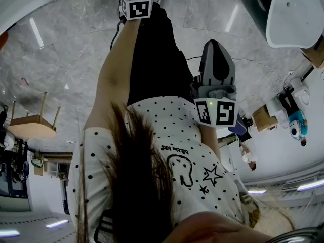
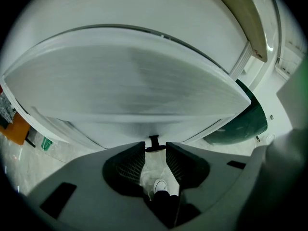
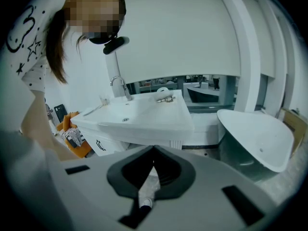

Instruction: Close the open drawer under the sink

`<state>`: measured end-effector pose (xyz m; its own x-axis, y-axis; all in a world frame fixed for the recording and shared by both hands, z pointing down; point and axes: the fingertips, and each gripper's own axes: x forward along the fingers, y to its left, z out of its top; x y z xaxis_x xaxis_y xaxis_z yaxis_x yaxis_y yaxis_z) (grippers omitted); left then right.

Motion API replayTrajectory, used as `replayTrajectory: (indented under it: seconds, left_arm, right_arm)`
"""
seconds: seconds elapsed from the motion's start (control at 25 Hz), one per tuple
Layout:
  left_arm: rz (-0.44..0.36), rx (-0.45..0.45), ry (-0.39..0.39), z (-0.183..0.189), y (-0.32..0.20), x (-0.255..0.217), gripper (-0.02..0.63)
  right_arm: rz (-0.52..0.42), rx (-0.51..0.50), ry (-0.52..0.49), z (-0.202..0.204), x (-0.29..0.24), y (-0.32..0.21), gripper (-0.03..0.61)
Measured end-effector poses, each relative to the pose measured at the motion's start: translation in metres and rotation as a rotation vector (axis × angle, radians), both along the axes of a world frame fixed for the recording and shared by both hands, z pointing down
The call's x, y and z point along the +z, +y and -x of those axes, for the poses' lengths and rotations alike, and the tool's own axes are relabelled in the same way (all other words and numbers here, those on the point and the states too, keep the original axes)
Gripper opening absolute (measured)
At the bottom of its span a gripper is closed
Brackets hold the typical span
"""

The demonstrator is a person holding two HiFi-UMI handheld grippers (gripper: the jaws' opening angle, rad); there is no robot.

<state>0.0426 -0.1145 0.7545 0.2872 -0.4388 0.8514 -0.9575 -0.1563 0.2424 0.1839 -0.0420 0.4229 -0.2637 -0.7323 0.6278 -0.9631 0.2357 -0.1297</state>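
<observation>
Grey marble flooring (image 1: 61, 59) spreads behind the person's polka-dot T-shirt (image 1: 167, 130) in the head view. The shirt's print shows a smiling face, stars and a line of script too small to read. Left gripper (image 2: 155, 149) reaches out to a white drawer front (image 2: 130, 85), which fills that gripper's own view. Its jaws are clenched on the drawer's small black handle (image 2: 154, 142), whose bar spans the narrow gap between the tips. Right gripper (image 3: 153, 150) hangs in front of the shirt, jaws pressed together on nothing. It faces a white washbasin (image 3: 144, 117) with a chrome faucet (image 3: 120, 86) and, further right, a white tub (image 3: 260, 134).
</observation>
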Motion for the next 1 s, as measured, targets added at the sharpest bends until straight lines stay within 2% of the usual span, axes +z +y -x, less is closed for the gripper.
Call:
replayTrajectory:
  seconds: [1.0]
  left_arm:
    - [-0.035,0.011,0.003,0.001,-0.027,0.002,0.138]
  right_arm:
    - [0.017,0.006,0.005,-0.001,0.007,-0.005,0.012]
